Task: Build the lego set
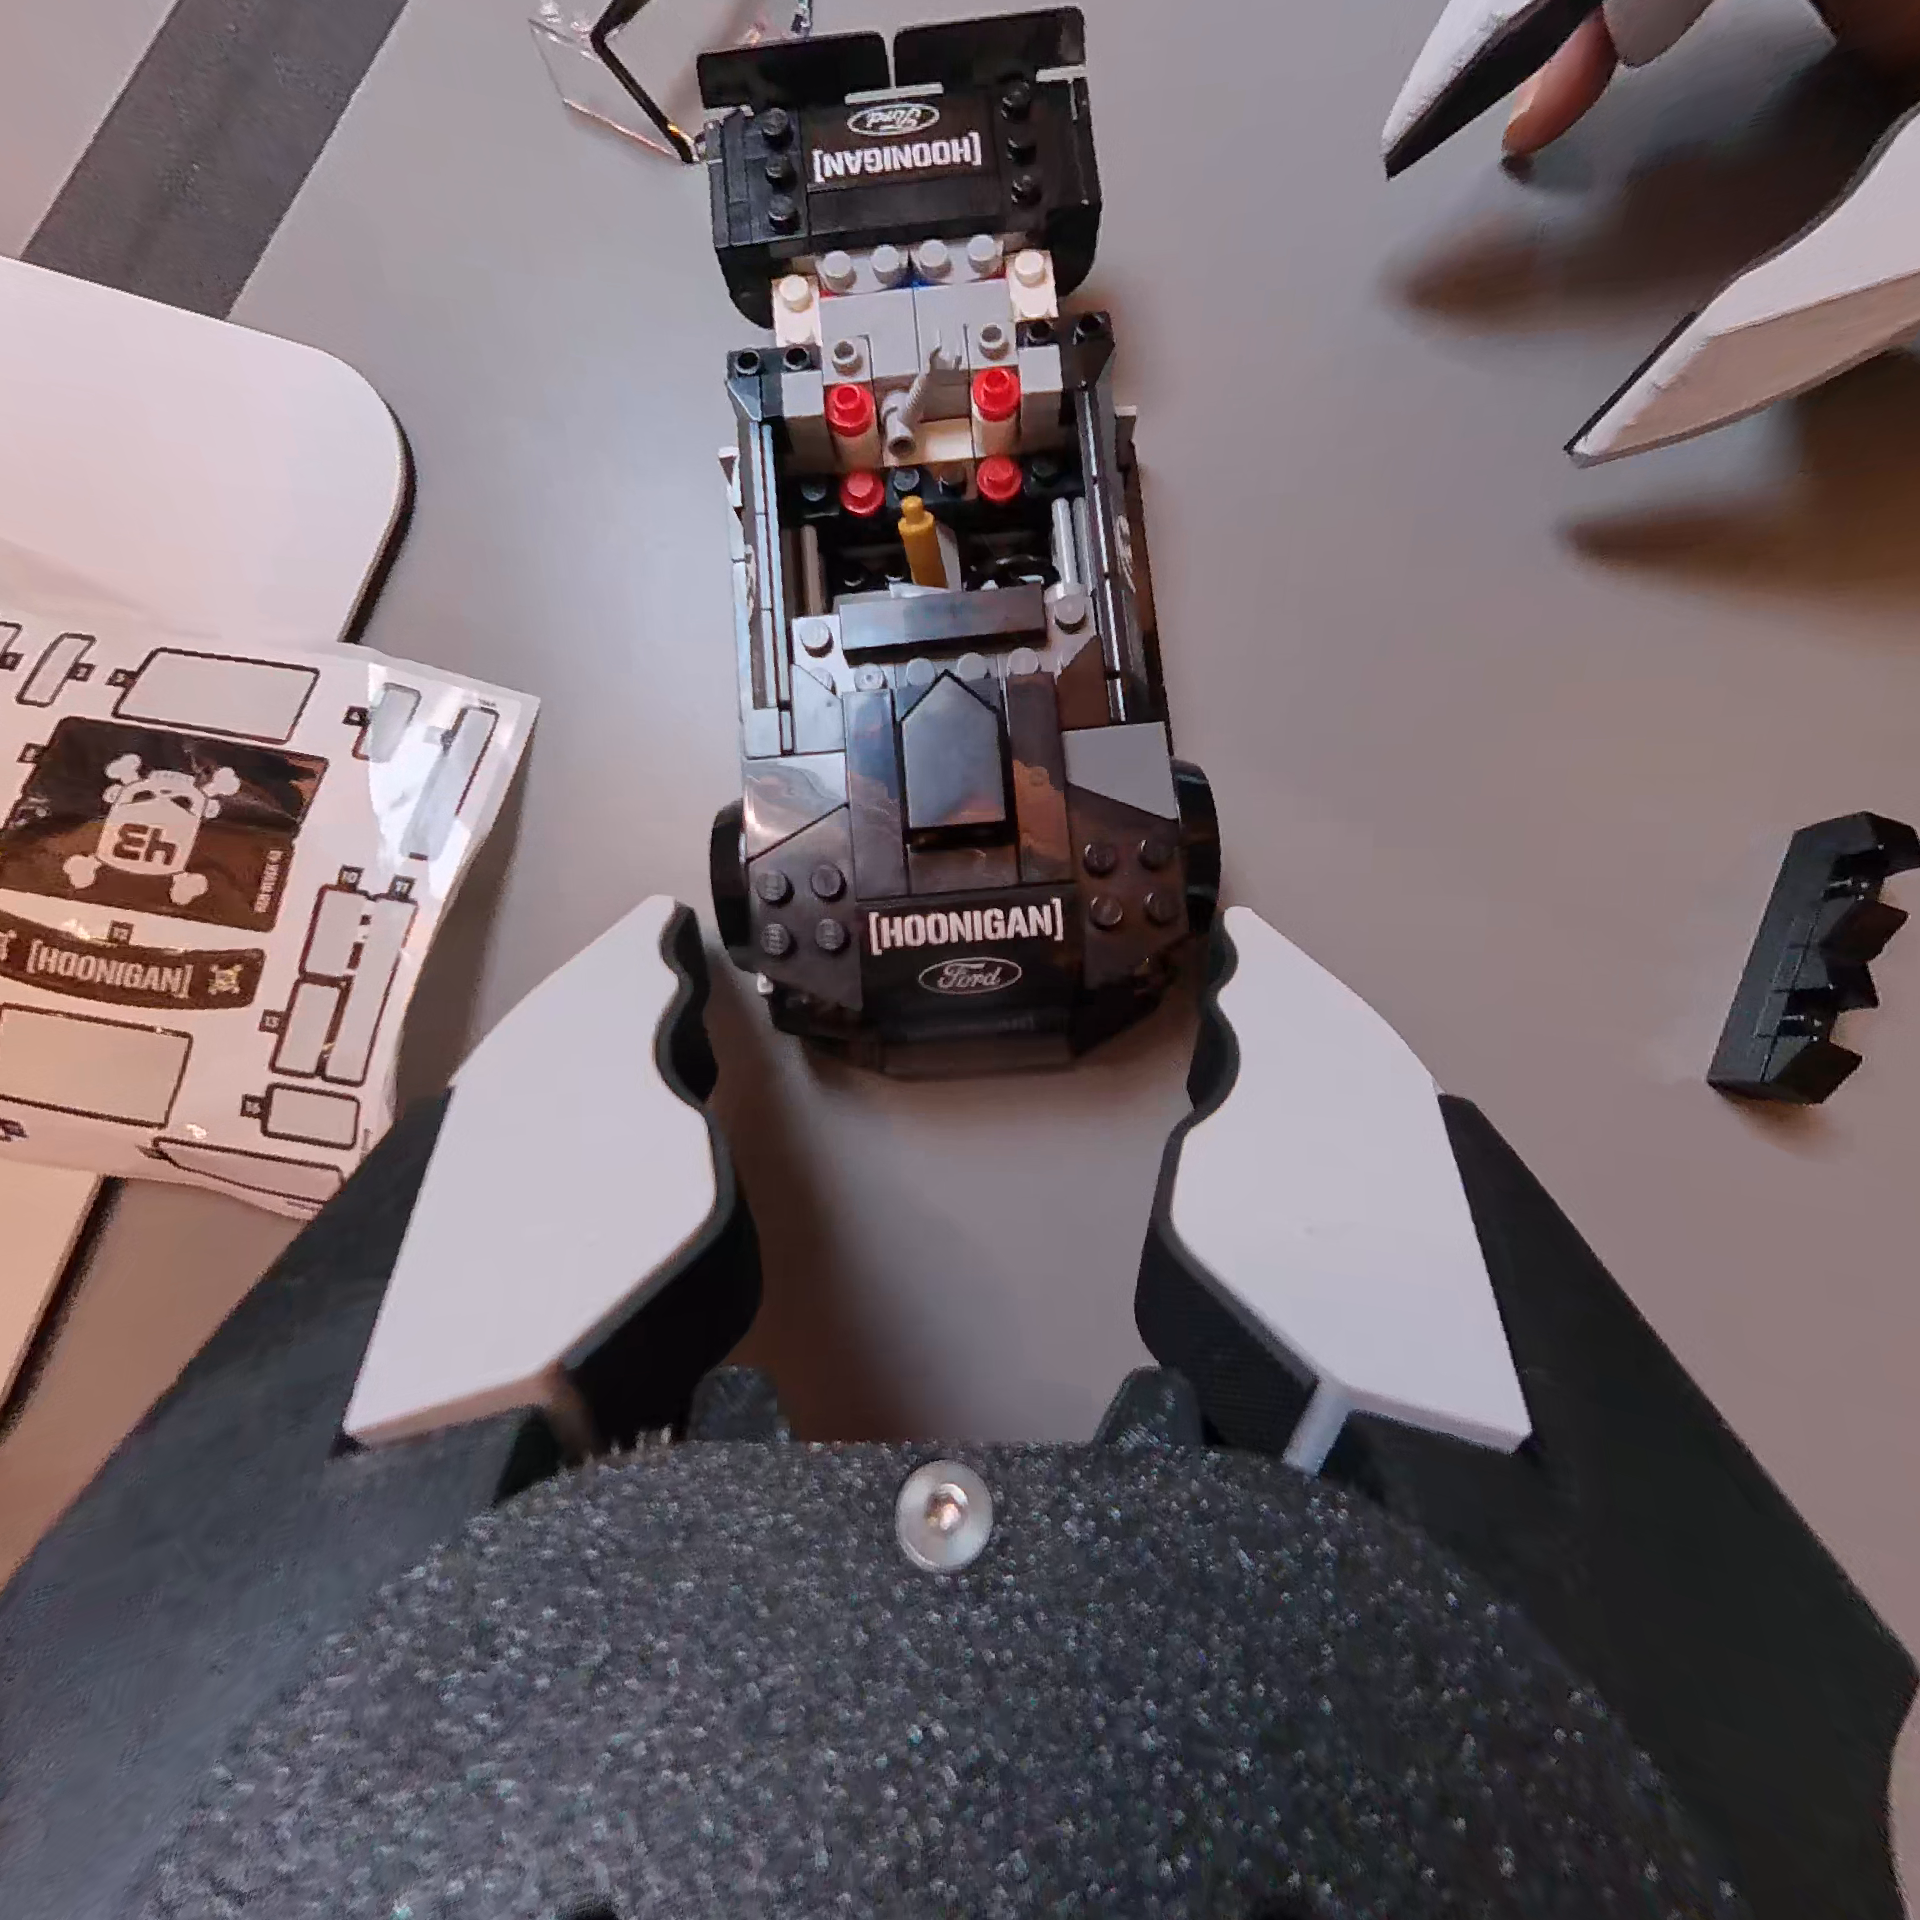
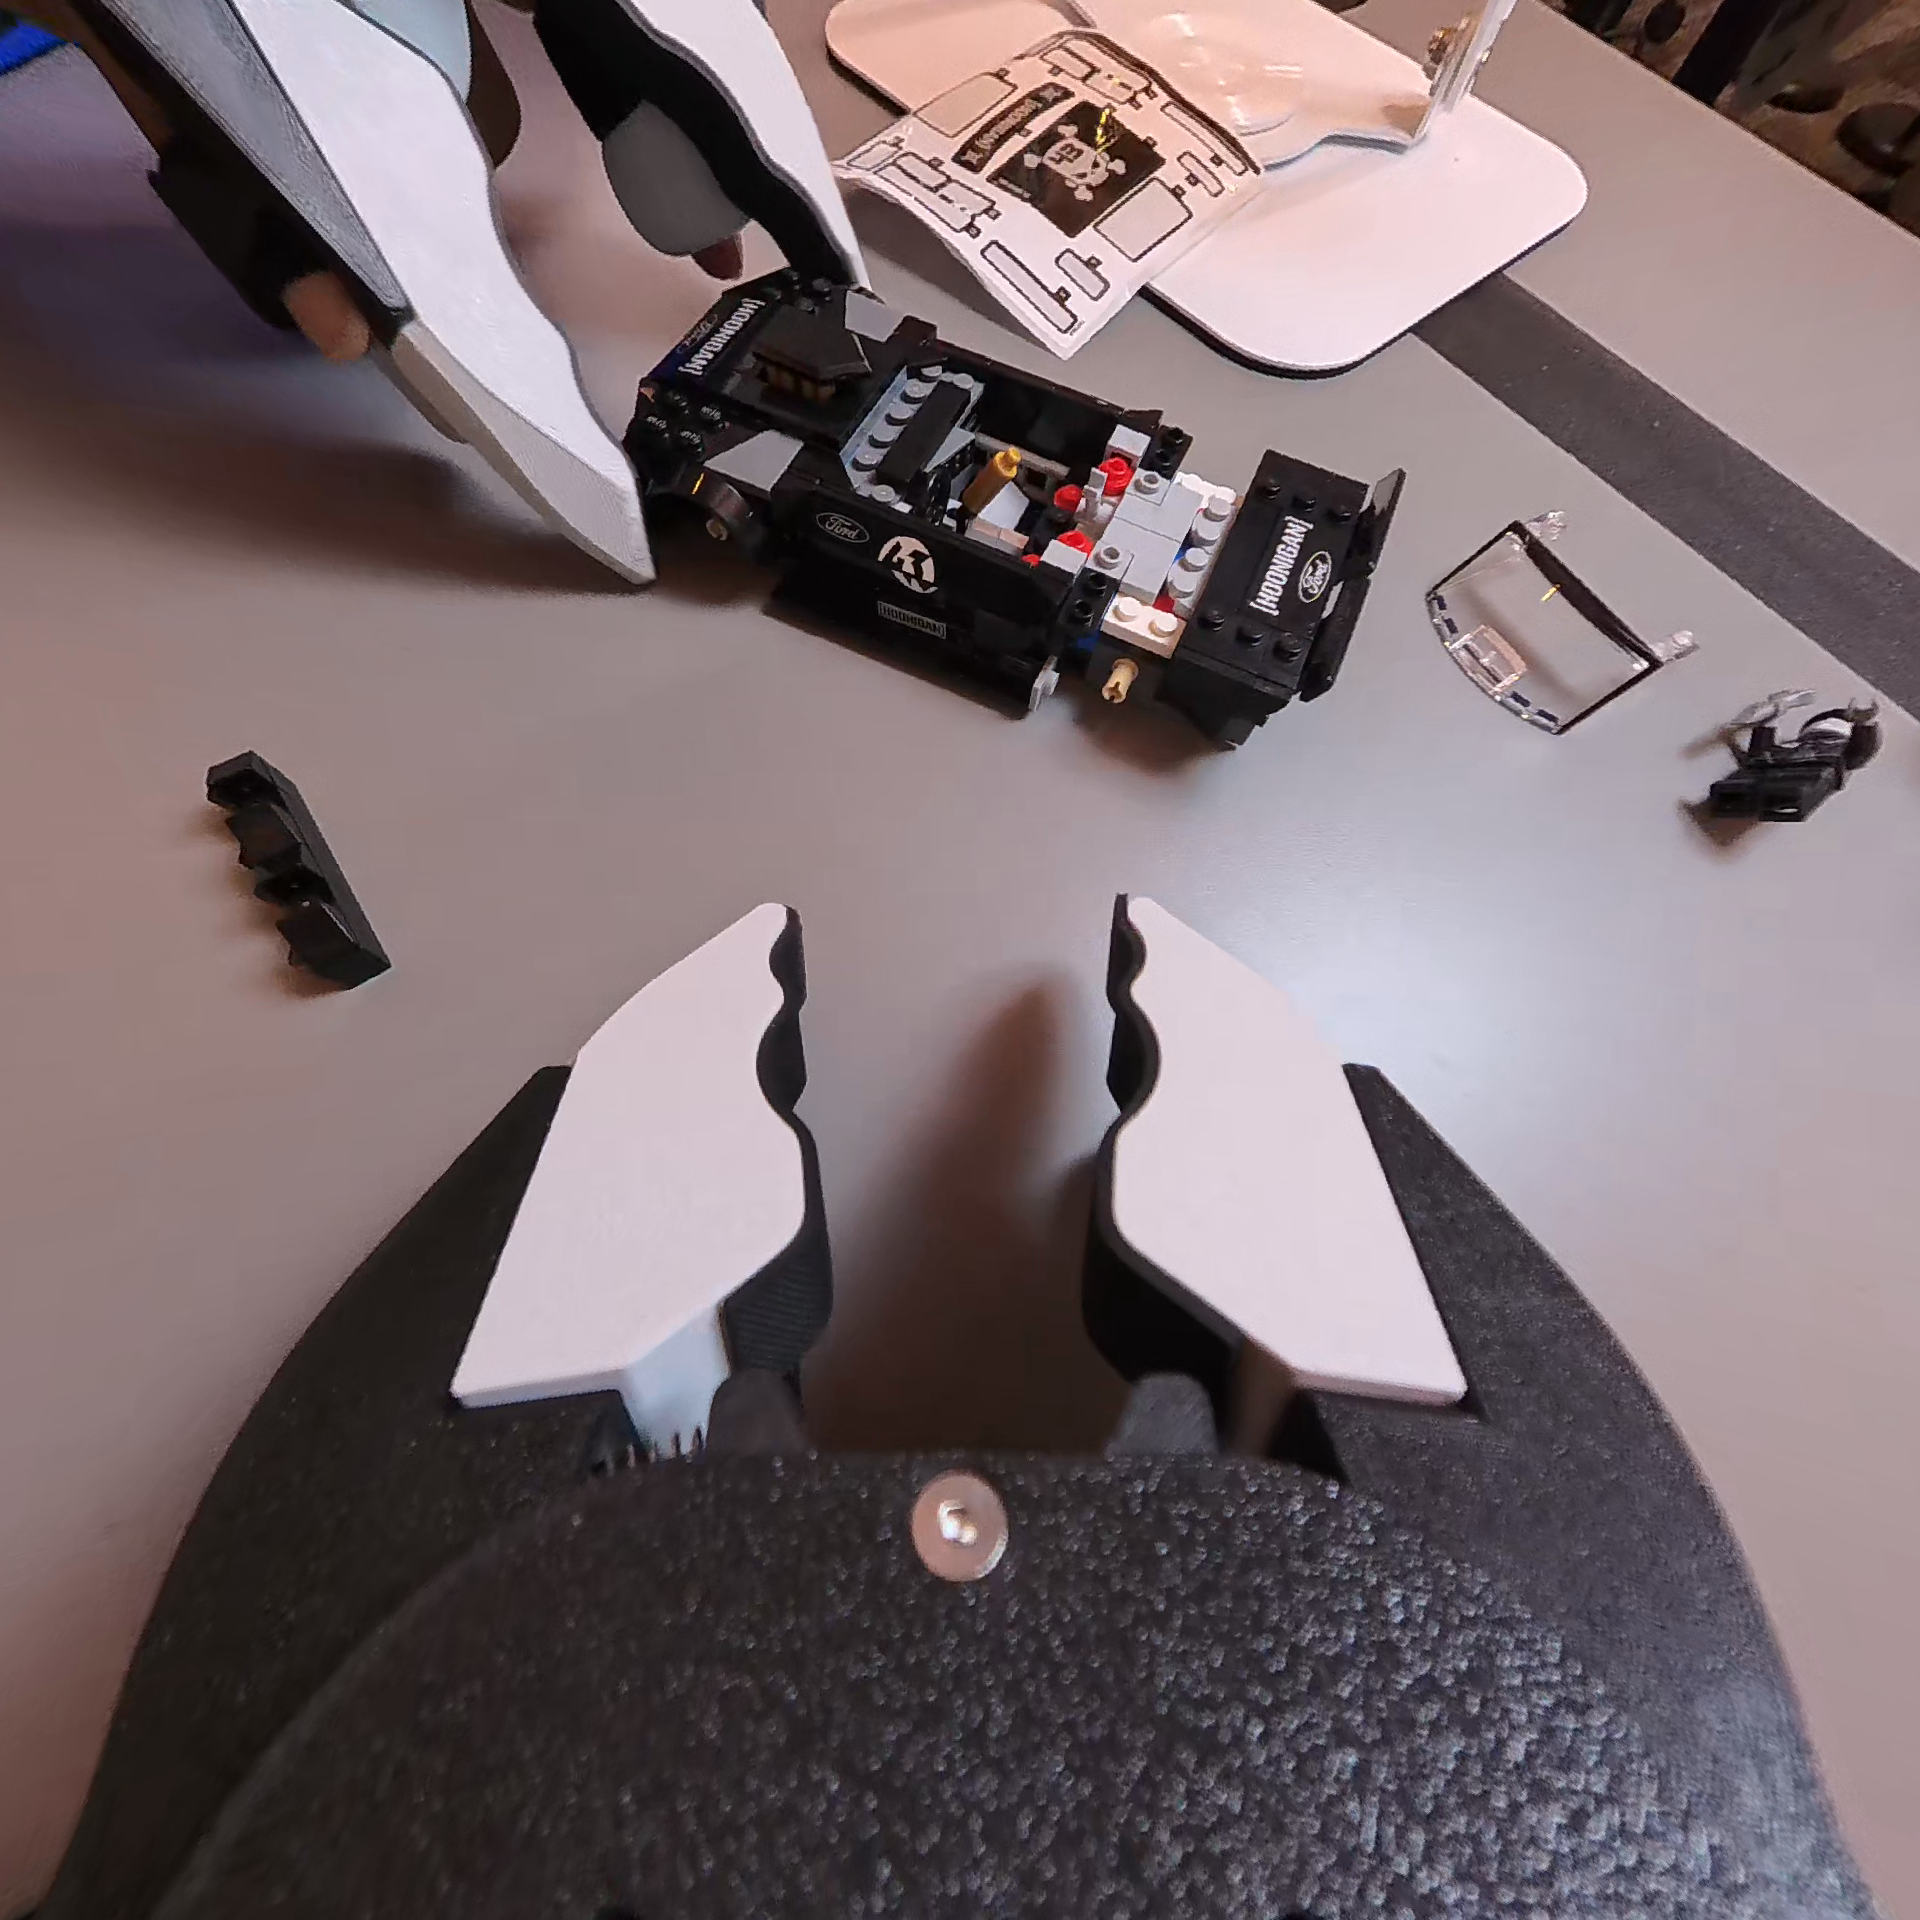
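The half-built black brick car [image 1: 951, 665], its cabin uncovered and its red, grey and white studs exposed, sits on the grey tabletop [image 1: 1455, 727] directly ahead of the left gripper [image 1: 951, 940]. That gripper's white-faced fingers stand apart, one to either side of the car's nose, close to the front wheels but not clamped on anything. The right gripper [image 2: 956, 914] hangs well back from the car, its jaws apart too and empty, with bare table between them.

Ahead and to the left of the right gripper lies a loose black toothed brick strip [image 2: 296, 873]; ahead and to its right, beyond the car's tail, lie a clear curved windscreen piece [image 2: 1538, 623] and a small black sub-assembly [image 2: 1787, 769]. The white sticker sheet [image 1: 208, 883] rests to the left of the left gripper.

The main risk, as I judge it, is in closing the left fingers on the nose: squeezing across the wheels or the slanted smooth tiles could skew the car, let it slip forward, or pop loose tiles off. With only one end held, pressing a piece down could tip the tail or shed the studded rear section. The clear windscreen looks slick and thin, so the right gripper could flick it off the table's edge.
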`<move>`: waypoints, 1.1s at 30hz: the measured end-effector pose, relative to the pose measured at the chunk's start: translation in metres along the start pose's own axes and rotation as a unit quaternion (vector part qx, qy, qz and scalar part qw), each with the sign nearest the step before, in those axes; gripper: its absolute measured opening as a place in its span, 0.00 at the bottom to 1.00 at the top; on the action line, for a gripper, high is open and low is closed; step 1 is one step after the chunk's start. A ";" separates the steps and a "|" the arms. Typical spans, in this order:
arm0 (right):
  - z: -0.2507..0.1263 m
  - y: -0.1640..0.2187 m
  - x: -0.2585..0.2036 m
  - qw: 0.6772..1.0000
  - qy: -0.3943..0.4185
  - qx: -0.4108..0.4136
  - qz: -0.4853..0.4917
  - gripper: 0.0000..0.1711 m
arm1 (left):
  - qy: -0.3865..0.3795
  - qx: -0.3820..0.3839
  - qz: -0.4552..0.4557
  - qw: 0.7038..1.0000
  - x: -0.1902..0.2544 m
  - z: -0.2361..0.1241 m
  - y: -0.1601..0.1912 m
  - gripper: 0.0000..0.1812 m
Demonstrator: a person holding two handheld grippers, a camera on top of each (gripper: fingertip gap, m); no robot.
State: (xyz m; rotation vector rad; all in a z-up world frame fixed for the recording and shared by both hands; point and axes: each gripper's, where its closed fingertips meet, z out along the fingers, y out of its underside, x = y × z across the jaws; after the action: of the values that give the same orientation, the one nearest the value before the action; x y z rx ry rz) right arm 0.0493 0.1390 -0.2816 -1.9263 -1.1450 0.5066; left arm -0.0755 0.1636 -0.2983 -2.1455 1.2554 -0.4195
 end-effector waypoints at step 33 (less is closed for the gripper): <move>-0.021 -0.029 0.010 0.994 0.016 0.112 -0.003 0.30 | -0.040 0.012 -0.051 0.998 0.032 -0.015 0.016 0.48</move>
State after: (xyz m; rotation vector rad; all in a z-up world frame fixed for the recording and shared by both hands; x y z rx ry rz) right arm 0.0534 0.1453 -0.2455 -1.7311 -1.0288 0.5741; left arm -0.0784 0.1248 -0.2987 -2.1904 1.0939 -0.3854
